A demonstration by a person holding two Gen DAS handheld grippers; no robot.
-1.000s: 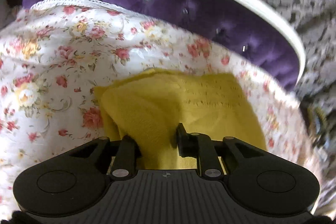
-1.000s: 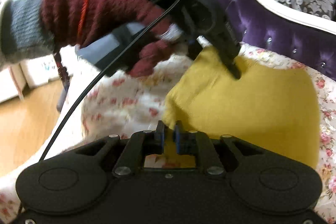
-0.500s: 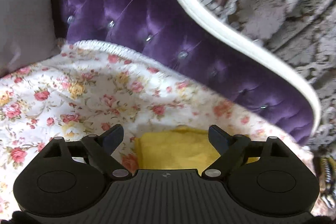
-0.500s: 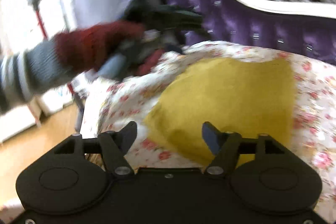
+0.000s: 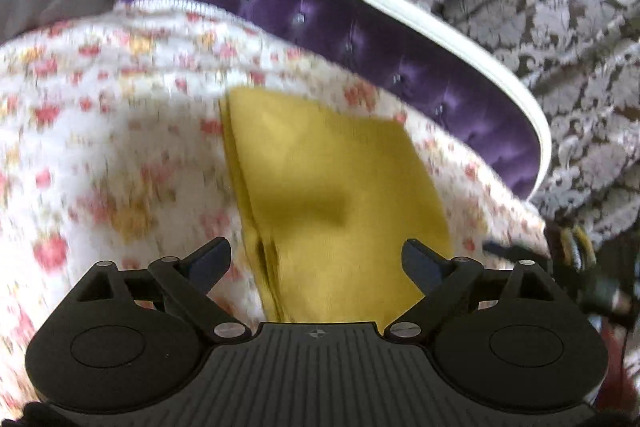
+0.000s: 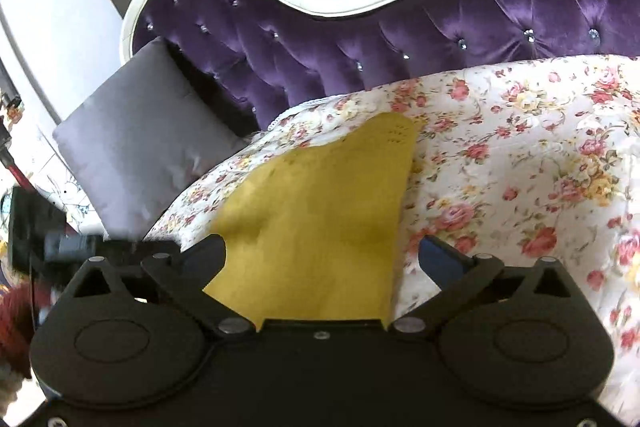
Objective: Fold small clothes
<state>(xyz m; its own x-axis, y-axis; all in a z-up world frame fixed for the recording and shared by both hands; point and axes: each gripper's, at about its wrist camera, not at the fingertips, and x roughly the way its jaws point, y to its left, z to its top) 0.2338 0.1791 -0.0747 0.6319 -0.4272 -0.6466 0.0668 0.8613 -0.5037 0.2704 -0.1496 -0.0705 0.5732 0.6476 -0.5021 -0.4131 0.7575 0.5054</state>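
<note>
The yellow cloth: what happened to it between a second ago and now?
Both grippers, left and right, pinched the yellow cloth a second ago. Their jaws have just been opening, letting it go, and both drew back. The cloth stays folded on the flowered cover.

My left gripper [image 5: 316, 261] has its jaws spread wide, gripping nothing. At center frame a folded yellow cloth [image 5: 332, 195] lies on the floral bedspread [image 5: 100, 147]. The purple tufted headboard [image 5: 320, 11] crosses the upper frame.
</note>
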